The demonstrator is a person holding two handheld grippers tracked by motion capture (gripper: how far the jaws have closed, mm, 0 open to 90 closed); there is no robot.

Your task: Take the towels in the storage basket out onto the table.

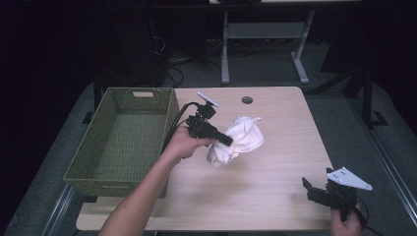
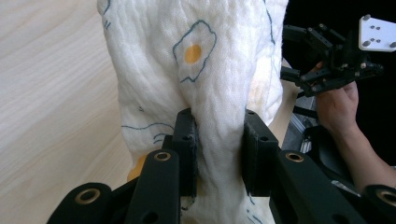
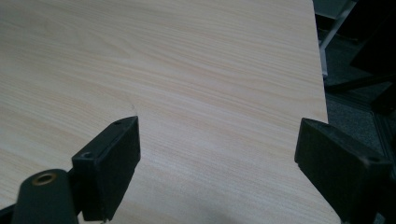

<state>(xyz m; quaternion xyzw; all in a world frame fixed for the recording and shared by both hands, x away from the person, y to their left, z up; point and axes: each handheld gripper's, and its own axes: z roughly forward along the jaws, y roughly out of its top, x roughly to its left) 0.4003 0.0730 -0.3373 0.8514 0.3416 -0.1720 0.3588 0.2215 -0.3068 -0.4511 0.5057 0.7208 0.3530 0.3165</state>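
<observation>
A white cloth (image 1: 238, 139) printed with fried eggs lies bunched near the middle of the wooden table (image 1: 280, 162). My left gripper (image 1: 227, 139) is shut on a thick fold of that cloth (image 2: 205, 70); in the left gripper view both pads (image 2: 186, 140) press into the fabric from either side. My right gripper (image 1: 310, 189) hovers at the table's front right corner, jaws wide apart. In the right gripper view, bare wood lies between its fingers (image 3: 112, 158). The right gripper (image 2: 292, 51) also appears far off in the left gripper view.
A green woven basket (image 1: 169, 115) stands empty on the left of the table, close to my left hand. A round cable hole (image 1: 247, 100) sits near the far edge. Table legs (image 1: 225, 49) and dark floor lie beyond.
</observation>
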